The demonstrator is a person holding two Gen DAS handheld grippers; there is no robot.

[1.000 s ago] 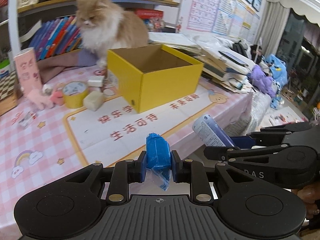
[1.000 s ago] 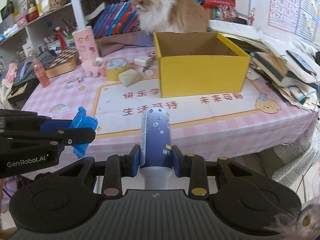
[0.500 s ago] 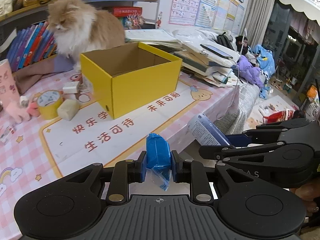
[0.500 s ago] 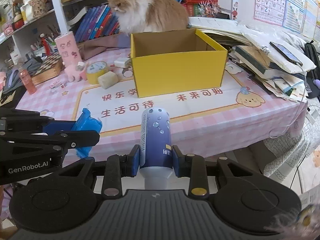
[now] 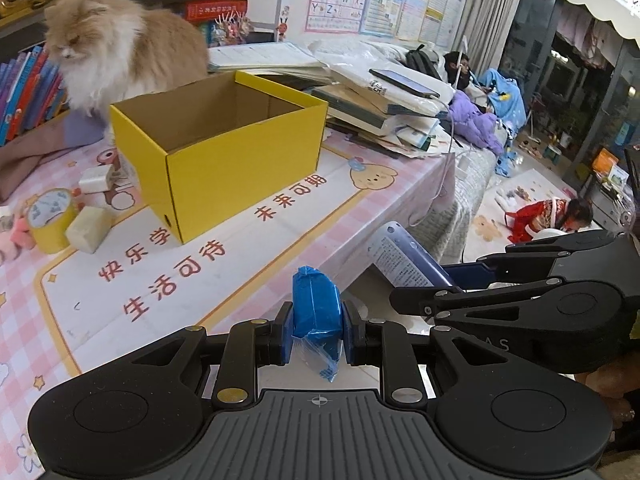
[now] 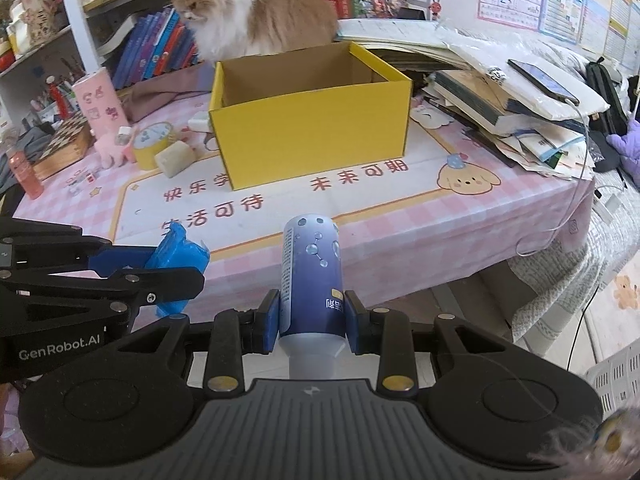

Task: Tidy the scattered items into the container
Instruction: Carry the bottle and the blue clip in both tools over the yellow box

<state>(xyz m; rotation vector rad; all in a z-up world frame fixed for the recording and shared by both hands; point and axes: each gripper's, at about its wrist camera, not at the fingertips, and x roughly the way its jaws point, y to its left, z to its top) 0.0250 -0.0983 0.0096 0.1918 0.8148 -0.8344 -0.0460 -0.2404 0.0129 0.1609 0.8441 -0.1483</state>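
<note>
An open yellow cardboard box stands on the pink table; its inside looks empty. My left gripper is shut on a blue wrapped packet, held off the table's front edge; the packet also shows in the right wrist view. My right gripper is shut on a dark blue bottle, held beside the left one, in front of the table; the bottle also shows in the left wrist view. A yellow tape roll, a beige block and a white charger lie left of the box.
A fluffy orange cat sits right behind the box. A stack of books and papers with a phone crowds the table's right side. A pink cup, a chessboard and shelves stand at the left. A cable hangs off the right edge.
Both grippers have moved closer to the table and box, still holding their items. The cat has turned its head a little.
</note>
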